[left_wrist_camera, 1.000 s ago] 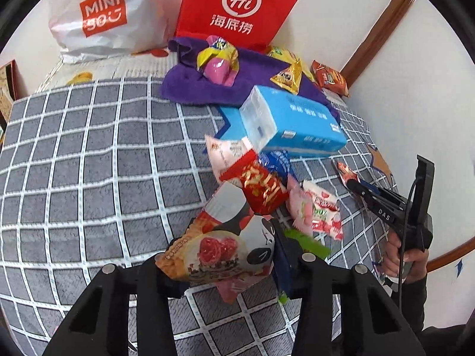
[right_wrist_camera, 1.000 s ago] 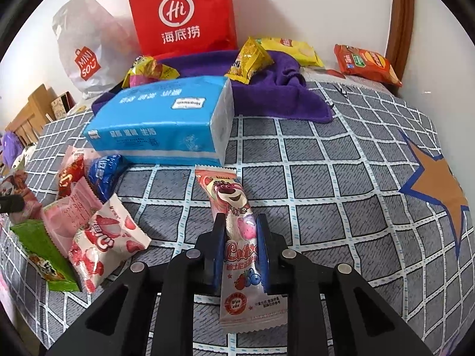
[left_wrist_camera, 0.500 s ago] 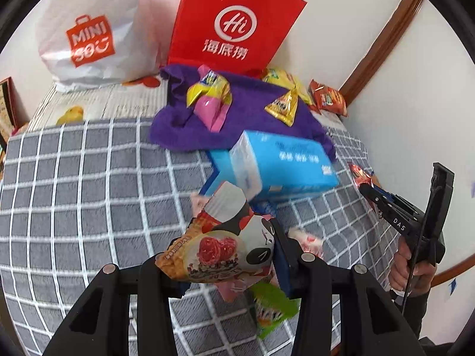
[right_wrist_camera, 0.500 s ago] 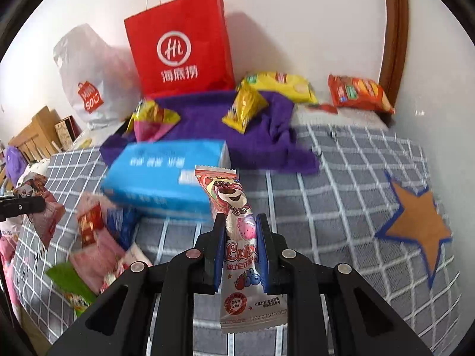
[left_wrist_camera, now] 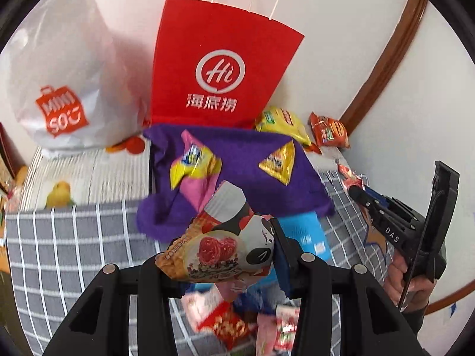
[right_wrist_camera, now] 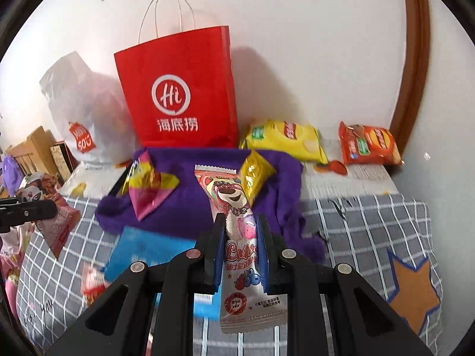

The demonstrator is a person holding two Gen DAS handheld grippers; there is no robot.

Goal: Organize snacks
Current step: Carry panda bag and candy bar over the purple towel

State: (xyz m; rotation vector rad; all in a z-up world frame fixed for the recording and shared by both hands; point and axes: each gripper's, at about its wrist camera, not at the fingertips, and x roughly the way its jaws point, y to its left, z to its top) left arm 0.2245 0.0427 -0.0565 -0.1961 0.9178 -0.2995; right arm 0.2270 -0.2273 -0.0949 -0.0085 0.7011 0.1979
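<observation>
- The left tool is clenched on a panda-print snack packet, held above the grey checked bed cover; the grip sits near the packet's lower edge, so the puffy body could pivot or slide out if the hand swings fast.
- The right tool is clamped tight on a slim bear-print snack stick, pinched around its middle with both ends hanging free; the slick wrapper could slip through the pads, most likely on a sharp tilt.
- Both packets are in the air in front of the purple cloth, where a yellow-and-pink packet and a small gold packet already lie; a careless drop could knock those or land off the cloth.
- The red paper bag stands just behind the cloth; if it is the goal, a tool catching its rim or handles might tip it.
- The loose pile under the left tool is blurred, so I cannot tell whether anything there lies close enough to snag.
</observation>
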